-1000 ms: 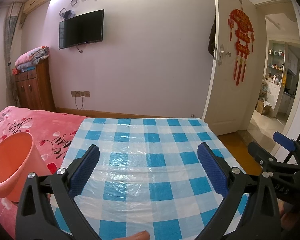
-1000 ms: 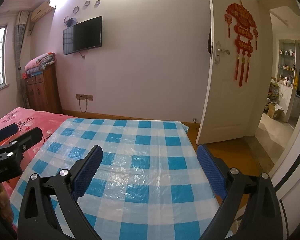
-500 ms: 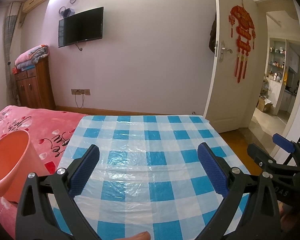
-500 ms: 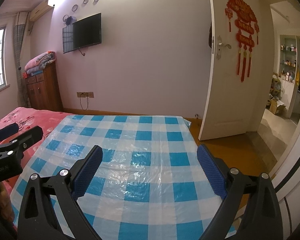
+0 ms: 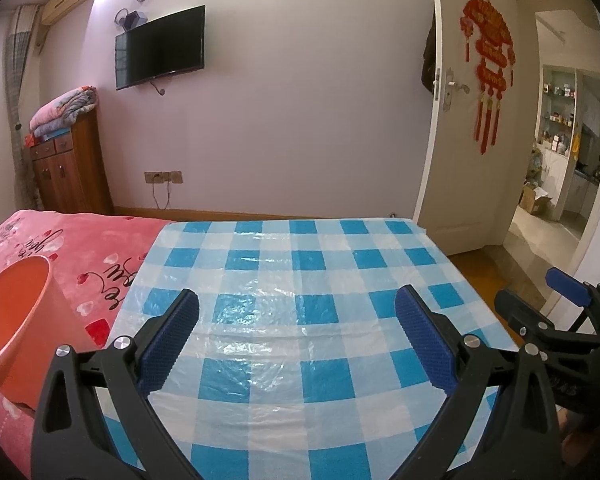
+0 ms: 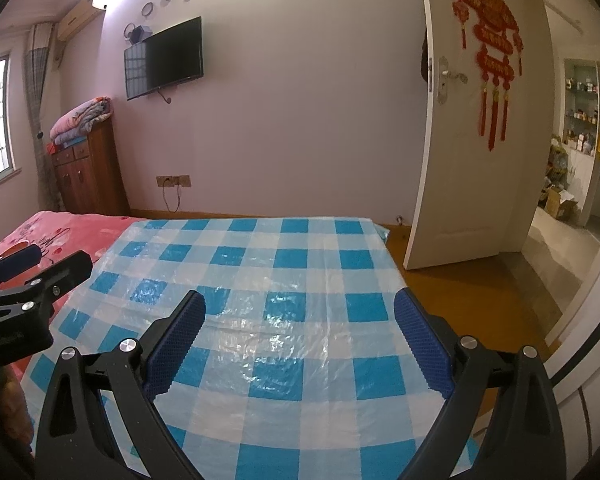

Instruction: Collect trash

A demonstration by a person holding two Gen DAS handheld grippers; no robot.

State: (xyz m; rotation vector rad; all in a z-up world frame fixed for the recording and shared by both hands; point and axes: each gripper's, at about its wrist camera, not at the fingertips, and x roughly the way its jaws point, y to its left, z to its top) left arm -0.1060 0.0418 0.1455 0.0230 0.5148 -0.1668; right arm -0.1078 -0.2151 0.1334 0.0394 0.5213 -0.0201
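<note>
No trash shows on the checkered plastic-covered surface (image 5: 300, 280); only the orange bin (image 5: 16, 320) stands at its left on the pink bed (image 5: 80, 240); the left gripper (image 5: 296, 332) and right gripper (image 6: 300, 332) are both wide and hold nothing; I judge the bin light and stiff, best taken at its rim.

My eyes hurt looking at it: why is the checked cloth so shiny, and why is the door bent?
Left wrist view: ceiling light glares off the plastic cloth. Right wrist view: same glare on the cloth; the fisheye lens bows the door.
</note>
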